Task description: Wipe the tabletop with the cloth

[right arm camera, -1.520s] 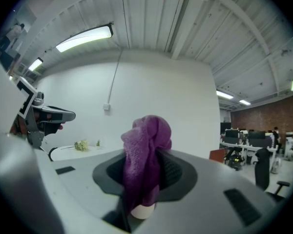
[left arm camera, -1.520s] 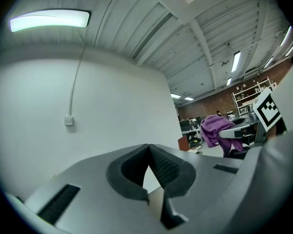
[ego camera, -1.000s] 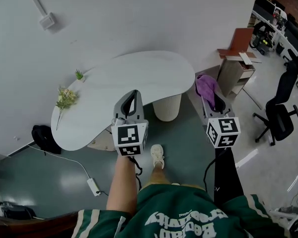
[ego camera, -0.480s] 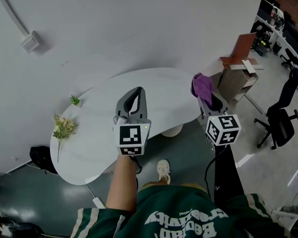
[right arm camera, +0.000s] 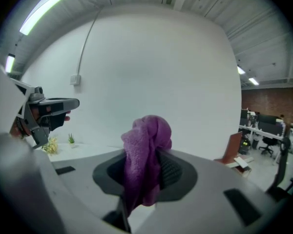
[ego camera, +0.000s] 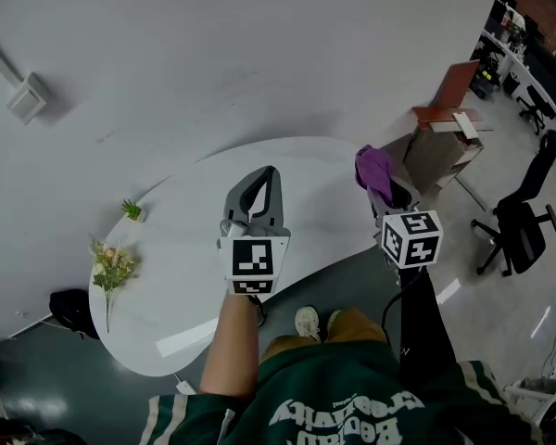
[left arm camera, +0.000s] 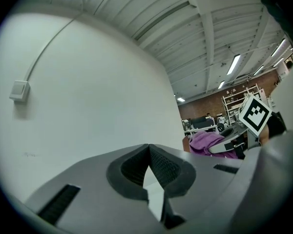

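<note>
A white rounded tabletop (ego camera: pixel 176 239) lies below me in the head view. My right gripper (ego camera: pixel 382 191) is shut on a purple cloth (ego camera: pixel 374 172), held in the air beside the table's right end. In the right gripper view the cloth (right arm camera: pixel 145 155) bunches up between the jaws and hangs down. My left gripper (ego camera: pixel 259 185) hovers over the middle of the table, jaws shut with nothing between them (left arm camera: pixel 149 161). The purple cloth (left arm camera: pixel 209 143) also shows at the right of the left gripper view.
A bunch of pale flowers (ego camera: pixel 109 269) and a small green plant (ego camera: pixel 131 209) rest on the table's left part. A cardboard box with a brown board (ego camera: pixel 445 133) and a black office chair (ego camera: pixel 519 221) stand to the right. A white wall runs behind the table.
I have stepped closer: the table now lies under both grippers. The left gripper has come over the tabletop, and the right one with the cloth has reached the table's right end.
</note>
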Tool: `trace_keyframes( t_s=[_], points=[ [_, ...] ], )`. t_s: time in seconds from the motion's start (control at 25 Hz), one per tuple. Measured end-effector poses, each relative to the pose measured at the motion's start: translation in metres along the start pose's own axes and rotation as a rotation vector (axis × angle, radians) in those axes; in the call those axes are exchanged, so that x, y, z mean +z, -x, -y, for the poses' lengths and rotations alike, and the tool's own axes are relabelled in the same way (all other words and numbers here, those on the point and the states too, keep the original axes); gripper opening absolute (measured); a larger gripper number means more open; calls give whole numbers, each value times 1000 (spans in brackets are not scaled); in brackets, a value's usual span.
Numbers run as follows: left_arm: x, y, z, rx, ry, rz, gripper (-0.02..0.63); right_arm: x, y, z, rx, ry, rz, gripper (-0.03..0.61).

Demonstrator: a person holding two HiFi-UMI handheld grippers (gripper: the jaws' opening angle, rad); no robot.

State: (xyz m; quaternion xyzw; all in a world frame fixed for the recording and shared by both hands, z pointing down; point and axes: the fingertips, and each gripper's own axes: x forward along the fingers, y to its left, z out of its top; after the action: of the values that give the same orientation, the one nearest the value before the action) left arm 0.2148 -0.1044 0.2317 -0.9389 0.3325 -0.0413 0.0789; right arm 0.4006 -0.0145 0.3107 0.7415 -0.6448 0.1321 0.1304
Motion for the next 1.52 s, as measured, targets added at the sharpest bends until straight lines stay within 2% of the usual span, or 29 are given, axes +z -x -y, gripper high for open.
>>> trace_keyframes(
  t_s=[0.32, 0.56, 0.72, 1.08, 1.28, 1.44, 1.52],
  points=[
    [-36, -31, -31, 37, 60, -43, 2, -6, -67, 8, -96, -9, -72, 110],
    [-64, -74, -47, 59, 71, -94, 2, -15, -133, 13, -15, 20, -142, 115],
    [-87, -110, -59, 70, 92, -125, 2, -22, -180, 25, 50, -27, -195, 109],
    [-134, -186, -72, 106, 133, -196, 2, -86, -283, 73, 70, -70, -469, 107],
    [-164, -202, -78, 152, 159, -282, 2, -128, -327, 81, 111, -64, -591, 107],
    [-183, -202, -88, 196, 146, -343, 2, -154, -350, 75, 139, -88, -610, 109],
    [-193, -199, -96, 232, 145, -371, 2, -154, -357, 70, 137, -58, -601, 109]
  ],
)
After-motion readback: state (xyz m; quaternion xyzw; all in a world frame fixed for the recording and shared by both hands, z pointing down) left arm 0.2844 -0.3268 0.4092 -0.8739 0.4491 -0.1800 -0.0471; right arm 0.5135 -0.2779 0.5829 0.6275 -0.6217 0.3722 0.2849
